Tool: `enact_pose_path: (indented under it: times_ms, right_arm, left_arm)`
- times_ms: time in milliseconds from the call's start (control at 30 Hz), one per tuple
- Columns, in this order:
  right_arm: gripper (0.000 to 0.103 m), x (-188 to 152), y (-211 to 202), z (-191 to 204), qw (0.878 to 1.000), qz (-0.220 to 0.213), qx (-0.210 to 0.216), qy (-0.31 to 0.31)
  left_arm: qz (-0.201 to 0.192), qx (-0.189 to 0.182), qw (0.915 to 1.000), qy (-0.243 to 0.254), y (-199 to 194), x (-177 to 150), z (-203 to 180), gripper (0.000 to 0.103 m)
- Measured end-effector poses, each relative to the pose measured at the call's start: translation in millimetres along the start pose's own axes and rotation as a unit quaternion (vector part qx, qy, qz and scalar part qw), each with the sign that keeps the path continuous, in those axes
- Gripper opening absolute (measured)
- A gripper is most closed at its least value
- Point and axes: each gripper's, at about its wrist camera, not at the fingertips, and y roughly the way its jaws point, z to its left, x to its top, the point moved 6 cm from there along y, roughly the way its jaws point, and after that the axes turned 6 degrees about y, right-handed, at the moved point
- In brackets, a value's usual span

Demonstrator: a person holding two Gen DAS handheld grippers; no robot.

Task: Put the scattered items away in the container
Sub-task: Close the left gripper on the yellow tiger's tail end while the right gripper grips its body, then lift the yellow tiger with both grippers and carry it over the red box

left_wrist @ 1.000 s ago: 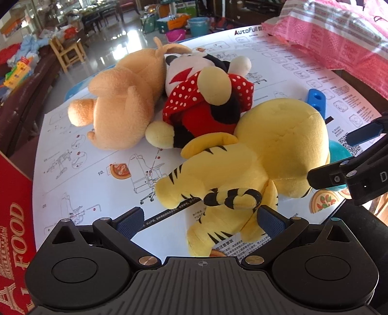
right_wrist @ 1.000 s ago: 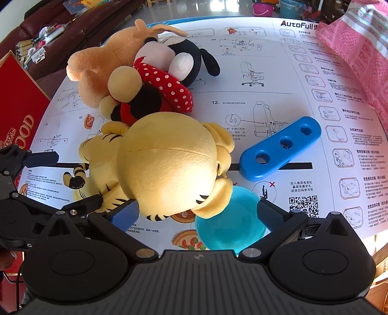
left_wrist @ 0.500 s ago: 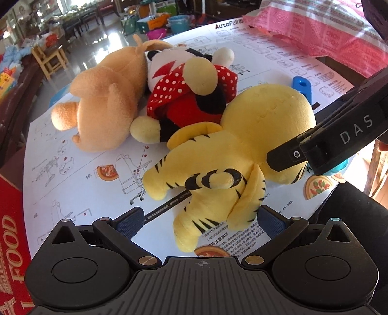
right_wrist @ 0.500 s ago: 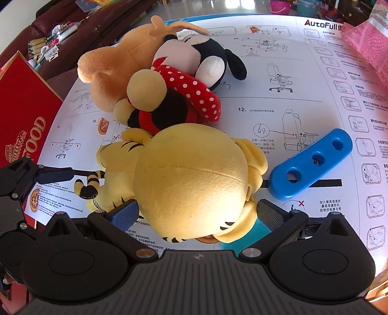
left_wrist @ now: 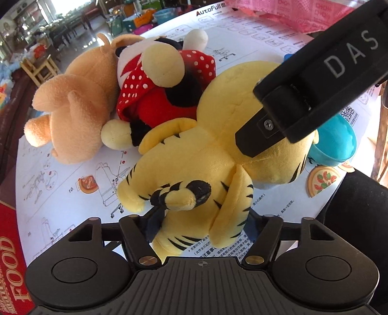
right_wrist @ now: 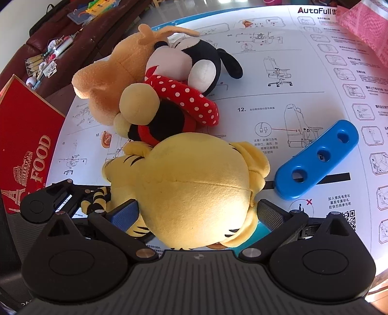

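Note:
A yellow tiger plush (left_wrist: 206, 150) (right_wrist: 194, 191) lies on the round table. My left gripper (left_wrist: 201, 225) has its fingers around the tiger's legs, pressing the fabric. My right gripper (right_wrist: 197, 213) has its blue pads on both sides of the tiger's head. A tan bear plush (left_wrist: 72, 109) (right_wrist: 114, 72) and a polka-dot mouse plush (left_wrist: 165, 80) (right_wrist: 179, 92) lie behind it. The red "FOOD" box (left_wrist: 9, 261) (right_wrist: 26, 143) stands at the left.
A blue three-hole block (right_wrist: 317, 160) lies to the right of the tiger. A teal bowl (left_wrist: 337, 143) sits at the near table edge, partly under the tiger's head. A pink cloth (left_wrist: 291, 14) lies at the back right. A printed instruction sheet (right_wrist: 291, 72) covers the table.
Both grippers moved forward onto the tiger plush. The left fingers narrowed around its legs, and the right fingers now flank its head.

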Motion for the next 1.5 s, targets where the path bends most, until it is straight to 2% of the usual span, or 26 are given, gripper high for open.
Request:
enact_pose_path:
  times_ms: [67,100,400,467,600,667,833,1133,1500]
  right_arm:
    - [0.103,2,-1,-2,1.0,-0.002,0.002,0.007]
    - [0.103,3,-1,-2,1.0,-0.002,0.005,0.012]
    - [0.103,7,7,-3,1.0,-0.001,0.002,0.025]
    - [0.103,7,8,-3,1.0,-0.001,0.002,0.026]
    - [0.103,7,11,-1,1.0,-0.008,-0.001,0.026]
    - [0.098,6,10,3,1.0,-0.02,-0.003,0.012]
    - [0.097,6,-1,9,1.0,-0.029,0.0,-0.005]
    - [0.097,2,-25,25,0.999,-0.049,0.011,-0.022]
    - [0.096,-2,-77,59,0.993,-0.087,0.031,-0.079]
  left_arm:
    - [0.002,-0.008,0.9999,-0.007,-1,1,3,0.075]
    - [0.004,-0.008,0.9999,-0.008,0,1,3,0.08]
    - [0.014,-0.004,0.9996,-0.025,7,3,1,0.087]
    - [0.016,-0.012,0.9993,-0.031,7,5,1,0.073]
    - [0.019,0.01,0.9995,-0.024,5,7,-2,0.063]
    - [0.021,0.018,0.9993,-0.025,2,7,-4,0.059]
    - [0.011,0.011,0.9991,-0.038,-11,5,-2,0.058]
    - [-0.01,0.021,0.9982,-0.056,-42,2,4,0.058]
    - [-0.045,0.047,0.9938,-0.09,-105,-1,9,0.059]
